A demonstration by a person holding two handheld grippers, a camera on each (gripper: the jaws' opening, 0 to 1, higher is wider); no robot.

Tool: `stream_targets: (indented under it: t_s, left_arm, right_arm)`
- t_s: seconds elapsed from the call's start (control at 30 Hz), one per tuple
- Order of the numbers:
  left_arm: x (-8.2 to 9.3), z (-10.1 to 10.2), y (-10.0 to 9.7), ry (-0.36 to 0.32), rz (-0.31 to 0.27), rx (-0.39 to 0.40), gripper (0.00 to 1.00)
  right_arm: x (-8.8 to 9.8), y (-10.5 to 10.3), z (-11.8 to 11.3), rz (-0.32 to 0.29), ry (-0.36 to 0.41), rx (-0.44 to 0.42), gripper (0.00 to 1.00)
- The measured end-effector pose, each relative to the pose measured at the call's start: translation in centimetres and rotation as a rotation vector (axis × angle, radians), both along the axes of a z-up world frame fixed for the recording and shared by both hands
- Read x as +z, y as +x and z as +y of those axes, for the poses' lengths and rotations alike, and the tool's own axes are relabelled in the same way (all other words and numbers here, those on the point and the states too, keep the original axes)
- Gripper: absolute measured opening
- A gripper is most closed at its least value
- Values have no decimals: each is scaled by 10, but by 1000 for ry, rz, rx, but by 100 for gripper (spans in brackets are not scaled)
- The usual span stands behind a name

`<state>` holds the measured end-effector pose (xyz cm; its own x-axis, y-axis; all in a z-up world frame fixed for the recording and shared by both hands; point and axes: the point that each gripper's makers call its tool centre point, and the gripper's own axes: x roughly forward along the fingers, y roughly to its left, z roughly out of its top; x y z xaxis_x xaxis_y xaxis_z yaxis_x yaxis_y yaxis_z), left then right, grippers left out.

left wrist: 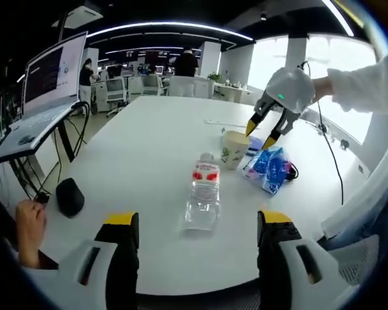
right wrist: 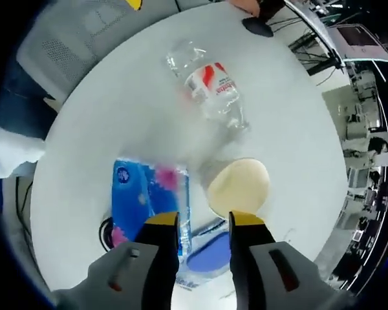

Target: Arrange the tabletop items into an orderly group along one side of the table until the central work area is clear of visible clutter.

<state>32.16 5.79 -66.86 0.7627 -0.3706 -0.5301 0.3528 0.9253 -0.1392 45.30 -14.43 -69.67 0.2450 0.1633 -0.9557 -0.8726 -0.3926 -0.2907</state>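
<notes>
Hovering my right gripper [right wrist: 204, 223], fingers apart and holding nothing, over the paper cup [right wrist: 239, 187] and blue tissue pack [right wrist: 149, 200]. To grip well I should centre the fingers on the cup's rim before closing, or it may tip. My left gripper [left wrist: 197, 226] waits, also spread wide and empty, facing the water bottle [left wrist: 204, 194] lying on the white surface [left wrist: 142, 148]. Its view adds a mouse [left wrist: 70, 196], a laptop [left wrist: 42, 97]; mine from above reveals a blue disc [right wrist: 207, 255] beside the pack.
</notes>
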Motion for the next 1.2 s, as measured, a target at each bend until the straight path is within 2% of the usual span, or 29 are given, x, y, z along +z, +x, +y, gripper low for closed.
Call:
stream_targets:
  t_s: [0.07,0.33,0.63,0.9,0.97,1.03,1.2]
  left_arm:
    - [-1,-1,0,0,3,-3,76]
    - [-6,-5,-3,20,27,-30,76]
    - [-12,-12,-8,36,57,-75,76]
    - [-16,-13,-10,42,74,-84,76]
    - [-17,-14,-10,46,77,-89,76]
    - [-18,-15,-11,53,78,-98,76]
    - [-17,-18,-11,33,80,-110,75]
  right_arm:
    - [1,-3,-4,11,13,-18,29]
    - [12,-3,-13,-14,86,-123,29]
    - [11,-11,-34,-20,82,-155,30]
    - [9,-15,-39,-13,103,-201,31]
    - [10,-15,-39,-13,120,-223,31]
    - [13,-17,-38,-9,168,-277,31]
    - [14,-22,-46,-2,233,-372,31]
